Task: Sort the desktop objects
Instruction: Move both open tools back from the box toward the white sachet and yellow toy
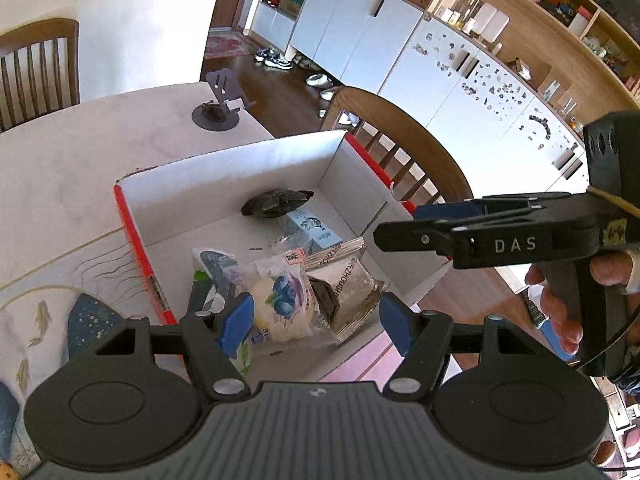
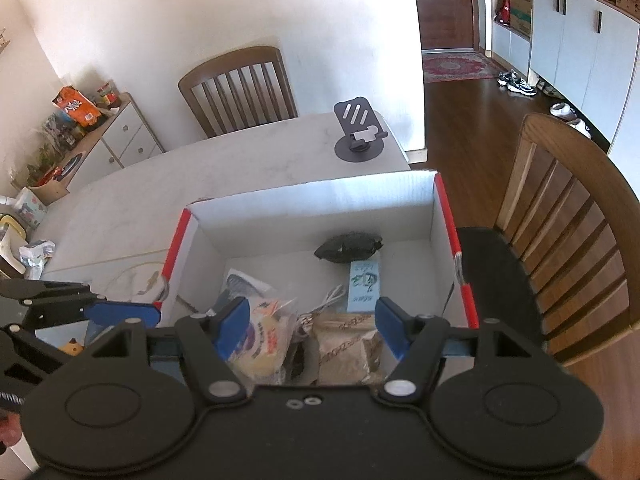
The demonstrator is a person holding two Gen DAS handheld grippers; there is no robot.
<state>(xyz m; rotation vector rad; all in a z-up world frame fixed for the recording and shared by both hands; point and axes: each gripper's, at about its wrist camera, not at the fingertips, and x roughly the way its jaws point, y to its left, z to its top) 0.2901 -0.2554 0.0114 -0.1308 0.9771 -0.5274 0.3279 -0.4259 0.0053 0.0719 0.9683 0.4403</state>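
While both grippers hang over the open cardboard box (image 1: 224, 184), neither has hold of anything: the left gripper (image 1: 316, 324) at the bottom centre of its own view has its blue-padded jaws standing well apart with only air between them, and the right gripper (image 2: 310, 326) at the bottom centre of its view is likewise spread wide and empty. In the left wrist view the right gripper (image 1: 432, 220) also comes in from the right edge, held by a hand (image 1: 568, 300) at the lower right. In the right wrist view the left gripper (image 2: 120, 314) shows at the lower left, just outside the box's red left wall. The box, white inside with red outer edges, sits on the pale marble worktop (image 2: 248, 160) and fills the middle of both views. Inside it, toward the near side, lie a clear snack bag with a blueberry print (image 1: 280, 300) and a brown wrapped packet (image 1: 348, 288) touching it on the right; behind them a small light-blue carton (image 1: 312, 228), and farther back a crumpled black wrapper (image 1: 276, 202). A dark phone stand (image 2: 360, 132) sits on the worktop beyond the box, well apart from it, near a wooden chair (image 2: 240, 88).
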